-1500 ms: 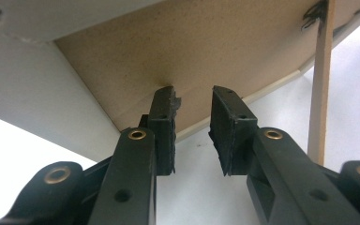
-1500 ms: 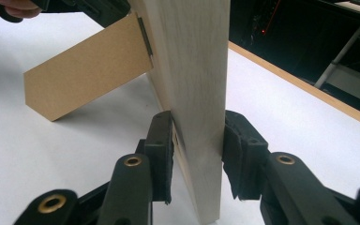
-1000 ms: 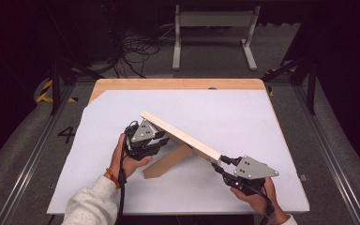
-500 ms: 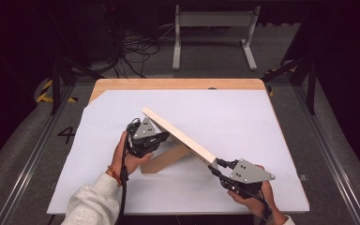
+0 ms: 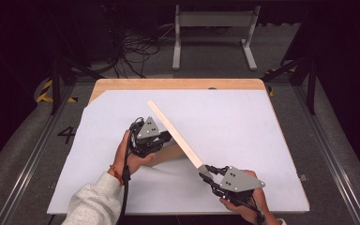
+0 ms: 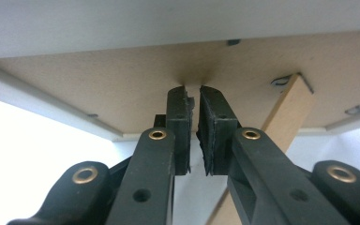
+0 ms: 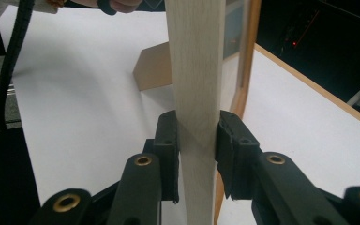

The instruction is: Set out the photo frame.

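Pale wood, a long flat strip, slants across the white-covered worktop, its far end raised toward the back and its near end low at the front right. The right hand-held gripper has its jaws clamped on that near end, one jaw against each side. The left hand-held gripper sits mid-table just beside the strip, against a brown board beneath it; its jaws stand nearly together, a thin gap between them holding nothing visible.
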Tool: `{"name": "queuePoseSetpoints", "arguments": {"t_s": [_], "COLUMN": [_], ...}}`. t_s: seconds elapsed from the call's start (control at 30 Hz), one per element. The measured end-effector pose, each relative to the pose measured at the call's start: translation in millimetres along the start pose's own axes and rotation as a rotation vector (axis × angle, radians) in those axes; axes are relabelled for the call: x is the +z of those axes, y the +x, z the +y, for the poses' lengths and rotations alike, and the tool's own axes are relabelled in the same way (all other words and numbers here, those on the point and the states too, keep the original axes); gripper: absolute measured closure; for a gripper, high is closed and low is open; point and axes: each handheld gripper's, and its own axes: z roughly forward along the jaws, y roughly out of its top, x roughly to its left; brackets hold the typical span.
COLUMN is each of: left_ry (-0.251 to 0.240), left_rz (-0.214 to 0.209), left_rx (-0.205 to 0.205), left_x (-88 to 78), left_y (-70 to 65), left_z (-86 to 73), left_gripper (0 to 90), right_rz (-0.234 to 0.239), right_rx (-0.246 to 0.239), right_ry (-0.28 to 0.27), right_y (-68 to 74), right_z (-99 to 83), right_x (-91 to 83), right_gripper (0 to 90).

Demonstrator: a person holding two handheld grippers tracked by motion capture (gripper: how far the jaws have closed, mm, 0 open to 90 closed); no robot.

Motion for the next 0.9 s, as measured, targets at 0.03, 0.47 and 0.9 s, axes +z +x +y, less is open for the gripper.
{"name": "queuePoseSetpoints", "arguments": {"t_s": [0.03, 0.47, 0.9], "left_ry": [0.000, -0.002, -0.012], "left_rz": [-0.003, -0.008, -0.020], "left_rx": [0.001, 0.008, -0.002], "left_x": [0.3, 5.8, 18.0], "left_y": [-0.6, -2.6, -0.7], "left_z": [0.9, 8.1, 15.2], "left_gripper": [83.4, 84.9, 84.4], "right_rz": [0.003, 0.031, 0.044], "right_rx": [-0.005, -0.004, -0.013], "right_ry": [-0.001, -0.008, -0.001], "right_y": [1.4, 13.9, 24.0], "right_z": [0.6, 6.6, 9.8], "right_x": [0.5, 6.3, 18.6], "right_gripper": [71.5, 71.8, 71.1]}}
